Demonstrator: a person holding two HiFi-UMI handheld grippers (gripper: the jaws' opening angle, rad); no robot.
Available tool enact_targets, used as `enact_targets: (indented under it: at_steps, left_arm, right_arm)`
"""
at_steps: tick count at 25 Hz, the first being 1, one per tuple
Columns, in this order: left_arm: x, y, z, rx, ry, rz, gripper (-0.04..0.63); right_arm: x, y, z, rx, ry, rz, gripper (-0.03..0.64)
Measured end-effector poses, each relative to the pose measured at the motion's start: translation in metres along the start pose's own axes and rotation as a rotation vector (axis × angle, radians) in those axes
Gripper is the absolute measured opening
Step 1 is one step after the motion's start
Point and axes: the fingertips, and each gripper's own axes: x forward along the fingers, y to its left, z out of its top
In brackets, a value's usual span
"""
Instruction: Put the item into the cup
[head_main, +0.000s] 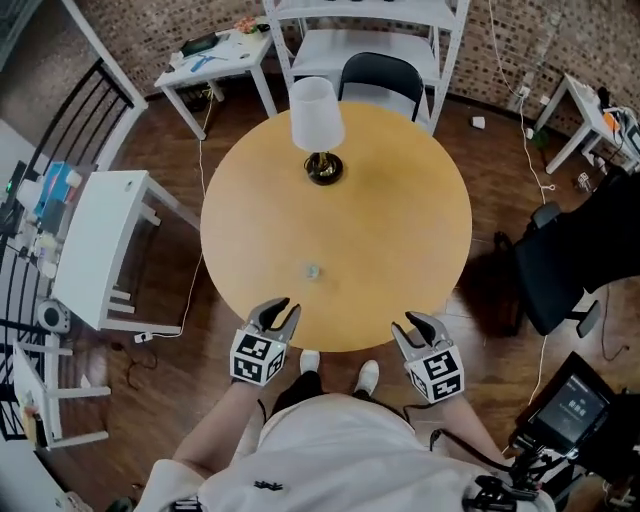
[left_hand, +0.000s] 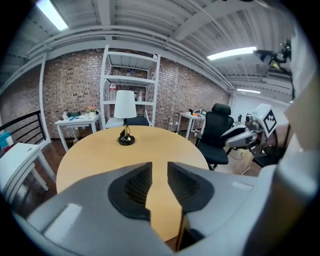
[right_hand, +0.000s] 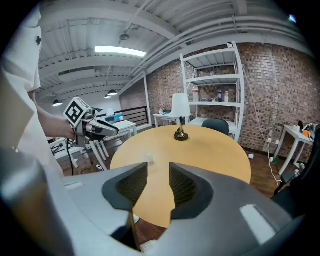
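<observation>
A small clear cup (head_main: 312, 271) stands alone on the round wooden table (head_main: 400, 230), near its front edge; in the right gripper view the cup (right_hand: 148, 159) is a faint glassy spot. I cannot make out any separate item. My left gripper (head_main: 283, 306) hovers at the table's front edge, just left of the cup. Its jaws stand apart with only tabletop showing between them (left_hand: 159, 170). My right gripper (head_main: 420, 321) hangs at the front right edge, open too, and nothing sits between its fingers (right_hand: 158, 172).
A lamp (head_main: 318, 125) with a white shade and dark base stands at the table's far side. A dark chair (head_main: 380, 80) and white shelving sit behind it, a white side table (head_main: 100, 245) to the left, and a black office chair (head_main: 560, 265) to the right.
</observation>
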Motion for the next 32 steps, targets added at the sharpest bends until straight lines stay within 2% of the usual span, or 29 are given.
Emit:
enact_targets:
  at_steps: [3,6,9,13,15,19,27,32]
  left_arm:
    - [-0.022,-0.025,-0.012,-0.044,-0.022,0.028,0.077]
    - [-0.04,-0.042,-0.027,-0.069,-0.021,0.022,0.077]
    - [-0.056,-0.054,-0.034,-0.041,-0.03,0.002,0.077]
    - [-0.079,-0.063,-0.029,0.049,-0.08,-0.023,0.077]
    - [-0.096,-0.062,-0.028,0.069,-0.108,-0.045,0.077]
    - [-0.136,-0.055,-0.04,0.068,-0.154,-0.084,0.077]
    - [-0.229,-0.028,-0.1,0.096,-0.182,-0.119,0.077]
    - [-0.248,-0.013,-0.111,0.08,-0.173,-0.126,0.077]
  right_arm:
    - [0.0,0.003,-0.007,-0.036,0.003,0.06,0.138]
    - [-0.002,0.013,-0.011,-0.056,0.008,0.069,0.138]
    - [-0.018,0.025,-0.007,-0.061,-0.017,0.044,0.138]
    - [-0.042,0.043,-0.008,-0.042,-0.043,-0.009,0.136]
    - [-0.049,0.06,-0.012,-0.016,-0.05,-0.03,0.135]
    - [-0.058,0.107,-0.015,-0.027,-0.063,-0.072,0.135]
    - [-0.079,0.204,-0.019,-0.019,-0.093,-0.15,0.127]
    - [-0.085,0.222,-0.015,-0.018,-0.083,-0.179,0.122]
